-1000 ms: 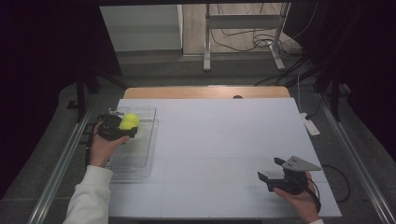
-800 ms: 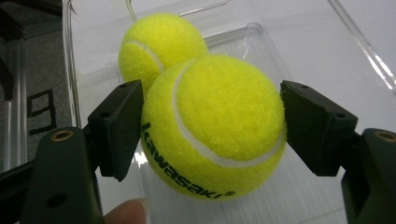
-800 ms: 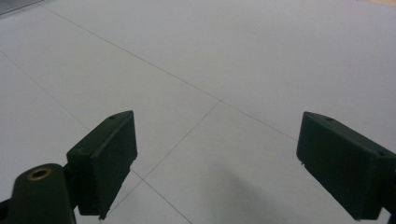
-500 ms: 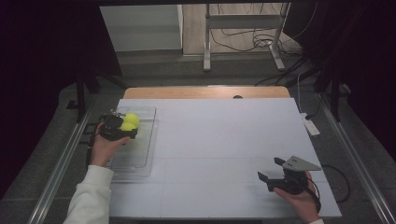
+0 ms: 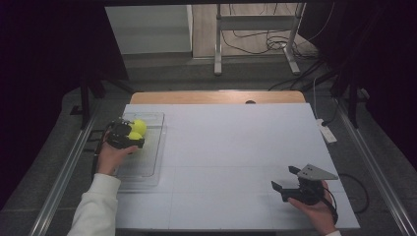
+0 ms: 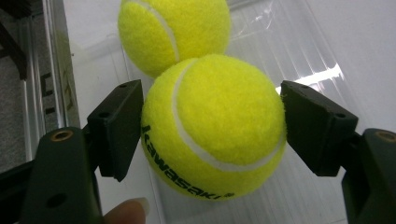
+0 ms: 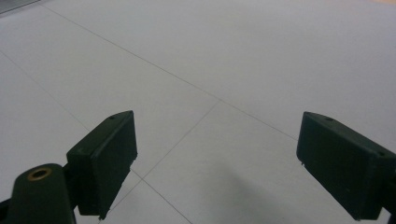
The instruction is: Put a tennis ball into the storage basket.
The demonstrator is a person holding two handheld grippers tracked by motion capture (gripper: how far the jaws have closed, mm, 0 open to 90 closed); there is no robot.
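I see a yellow tennis ball [image 6: 214, 126] with a white seam and black "Kawasaki" lettering, sitting in my clear plastic tray [image 5: 147, 162]. A second yellow tennis ball [image 6: 173, 32] lies just behind, touching it.

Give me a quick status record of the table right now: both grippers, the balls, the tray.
left gripper: shut on the near tennis ball, one jaw on each side, over the clear tray
second tennis ball: just behind the gripped one, touching it, in the tray's far end
tray position: left edge of the white table
right gripper: open, nothing between the jaws, low over bare table at the near right
right gripper contact: none with either ball
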